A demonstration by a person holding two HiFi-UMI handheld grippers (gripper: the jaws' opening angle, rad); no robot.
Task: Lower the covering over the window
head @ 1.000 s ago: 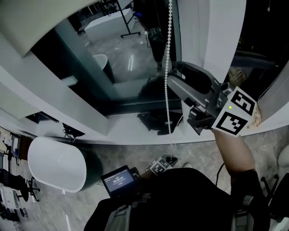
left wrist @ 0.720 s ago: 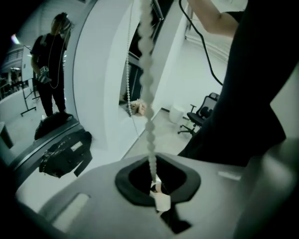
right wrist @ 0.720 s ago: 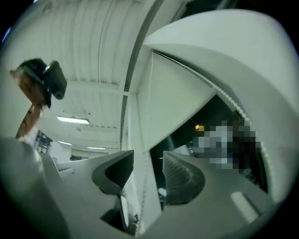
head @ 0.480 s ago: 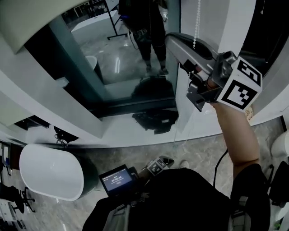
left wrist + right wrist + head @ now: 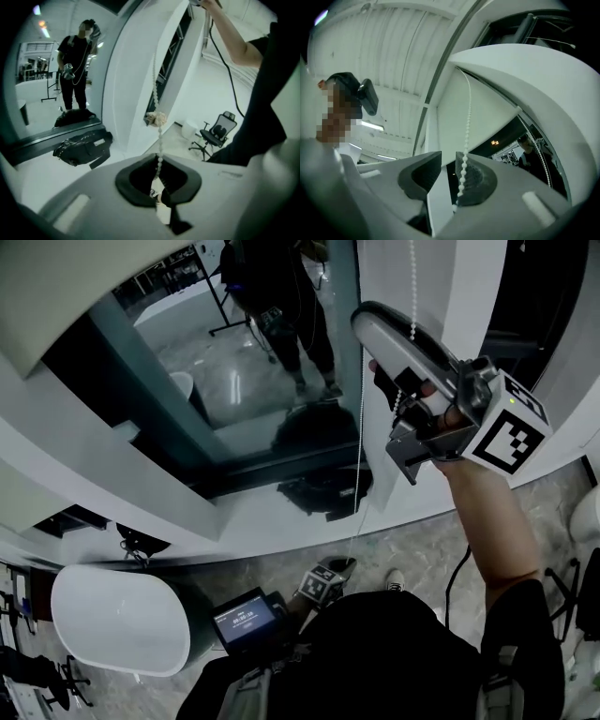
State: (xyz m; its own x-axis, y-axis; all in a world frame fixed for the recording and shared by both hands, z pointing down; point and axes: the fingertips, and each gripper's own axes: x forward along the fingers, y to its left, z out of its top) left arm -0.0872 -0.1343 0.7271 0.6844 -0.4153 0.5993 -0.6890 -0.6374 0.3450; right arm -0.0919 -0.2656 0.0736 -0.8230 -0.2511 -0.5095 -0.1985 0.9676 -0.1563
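While your left claw [image 5: 158, 180] is clamping the bead chain [image 5: 156, 89], your right claw [image 5: 448, 166] is just opening half-wide around it higher up.

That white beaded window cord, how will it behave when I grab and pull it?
Probably floppy: the white beaded cord curves loosely into the left gripper. Likely light, being thin. Its round beads should catch in shut jaws.

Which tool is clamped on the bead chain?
The left tool, low down, jaws shut on the bead chain. The raised right tool has just been opening; the chain runs unclamped between its jaws.
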